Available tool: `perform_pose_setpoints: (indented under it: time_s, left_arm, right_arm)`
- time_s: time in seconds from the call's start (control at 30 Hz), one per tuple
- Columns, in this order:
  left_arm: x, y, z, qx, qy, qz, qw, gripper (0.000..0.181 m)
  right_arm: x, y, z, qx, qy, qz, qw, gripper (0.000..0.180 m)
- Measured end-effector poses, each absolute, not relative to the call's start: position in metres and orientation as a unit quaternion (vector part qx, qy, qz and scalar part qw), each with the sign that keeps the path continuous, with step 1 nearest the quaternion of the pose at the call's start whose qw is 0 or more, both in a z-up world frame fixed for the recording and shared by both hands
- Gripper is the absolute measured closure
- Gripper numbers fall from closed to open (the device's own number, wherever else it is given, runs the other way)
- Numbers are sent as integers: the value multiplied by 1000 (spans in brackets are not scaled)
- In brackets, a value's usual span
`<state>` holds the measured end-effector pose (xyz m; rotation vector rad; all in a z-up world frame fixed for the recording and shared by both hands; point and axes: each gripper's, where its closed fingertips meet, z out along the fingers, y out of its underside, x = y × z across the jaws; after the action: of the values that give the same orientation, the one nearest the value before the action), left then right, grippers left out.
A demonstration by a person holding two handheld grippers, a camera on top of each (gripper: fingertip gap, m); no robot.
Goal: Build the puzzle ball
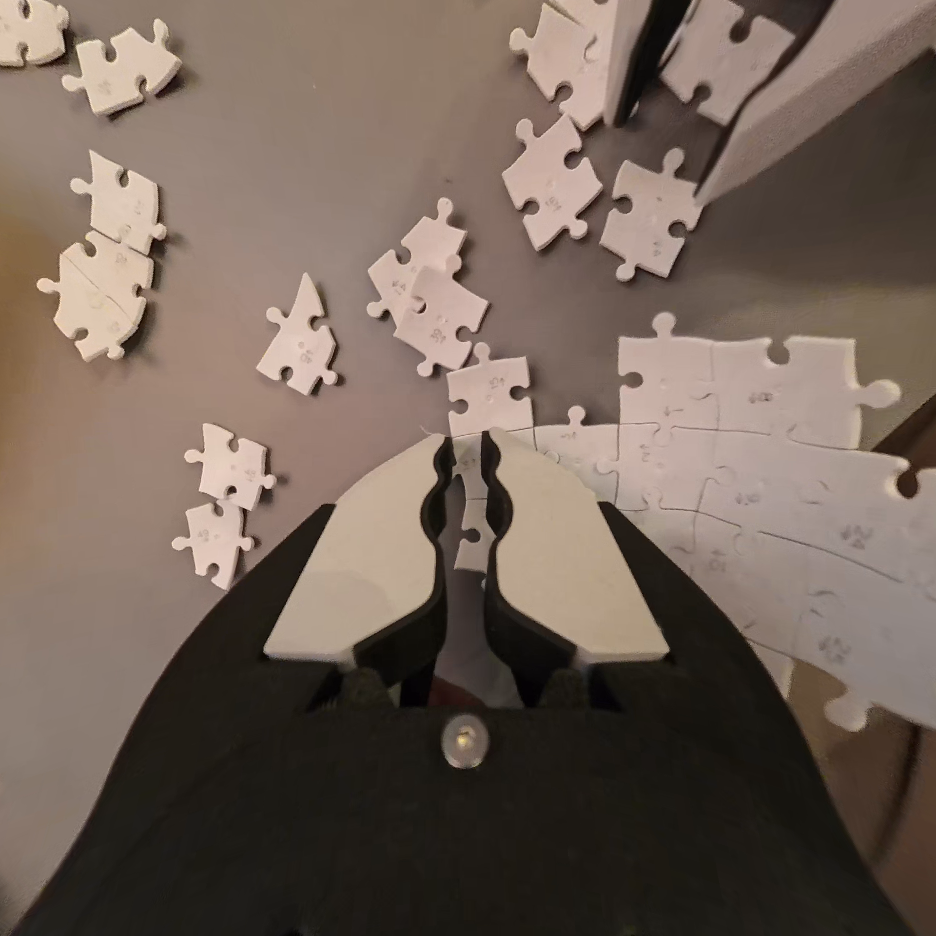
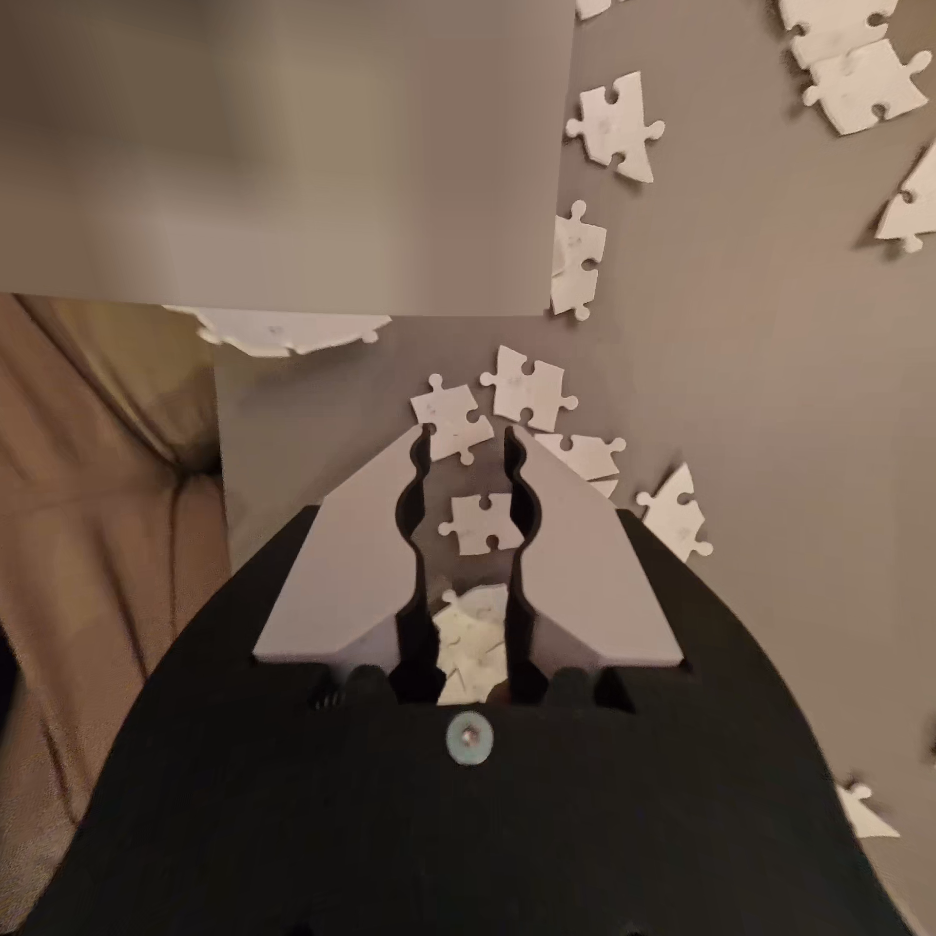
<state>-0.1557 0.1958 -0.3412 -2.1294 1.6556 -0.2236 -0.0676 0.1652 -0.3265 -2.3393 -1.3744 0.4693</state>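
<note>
Several white numbered puzzle pieces lie loose on a grey table (image 1: 304, 152). My left gripper (image 1: 466, 445) is shut on the left edge of a curved, joined section of the puzzle ball (image 1: 759, 481), which stretches to the right. A single piece (image 1: 489, 395) sits on the section's upper edge just beyond the fingertips. My right gripper (image 2: 466, 435) is open and empty, hovering over loose pieces; one piece (image 2: 481, 529) lies between its fingers and another (image 2: 451, 420) lies at the tips. The right gripper also shows at the top right of the left wrist view (image 1: 668, 152).
Loose pieces are scattered left (image 1: 121, 66), centre (image 1: 435, 304) and upper right (image 1: 552, 187). In the right wrist view the table edge runs at the left beside brown fabric (image 2: 101, 506). The joined section's edge (image 2: 283, 334) shows under a blurred patch. One gripper's finger ends stand about 10 cm off the other's.
</note>
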Motion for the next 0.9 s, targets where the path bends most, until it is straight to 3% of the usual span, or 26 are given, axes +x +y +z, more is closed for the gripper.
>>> perform_pose_setpoints:
  time_s: [0.3, 0.37, 0.9]
  left_arm:
    - [-156, 198, -341, -768, 594, -93, 221, 170]
    - [-156, 198, -341, -769, 591, -96, 223, 170]
    - [-156, 198, -341, -783, 572, -95, 225, 170]
  right_arm:
    - [-77, 160, -339, -828, -508, 165, 168, 154]
    - [-77, 160, -338, -837, -489, 176, 173, 162]
    - [-127, 179, -311, -878, -316, 305, 188, 164]
